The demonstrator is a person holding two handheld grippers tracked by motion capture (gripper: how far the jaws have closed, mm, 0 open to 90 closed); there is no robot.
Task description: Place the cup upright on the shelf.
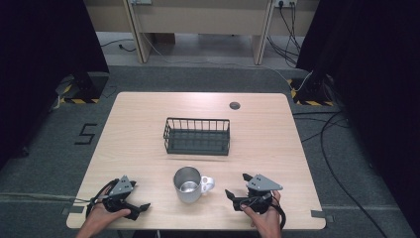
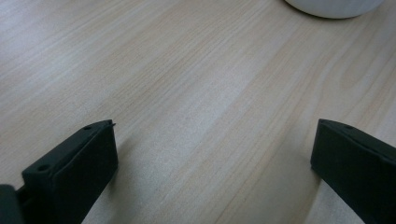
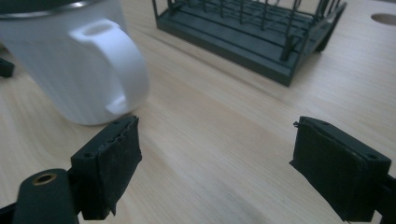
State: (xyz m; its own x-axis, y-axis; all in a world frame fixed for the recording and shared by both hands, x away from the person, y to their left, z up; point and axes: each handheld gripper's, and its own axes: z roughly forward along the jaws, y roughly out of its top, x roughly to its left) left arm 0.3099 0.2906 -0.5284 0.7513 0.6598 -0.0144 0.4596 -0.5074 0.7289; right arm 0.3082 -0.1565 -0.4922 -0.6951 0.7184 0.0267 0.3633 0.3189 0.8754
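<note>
at the near edge of the table, mug sits upright between both grippers, handle toward the right gripper. risk imo: right jaws are spread but offset beside the handle, so closing now could clip it and spin or tip the mug. basket is well apart behind. left gripper low, jaws spread, nothing held. both hands rest at table edge.

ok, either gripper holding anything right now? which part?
Nothing held. Left gripper and right gripper both have jaws wide open over bare table. The mug stands free between them, its handle near the right gripper's jaw.
</note>
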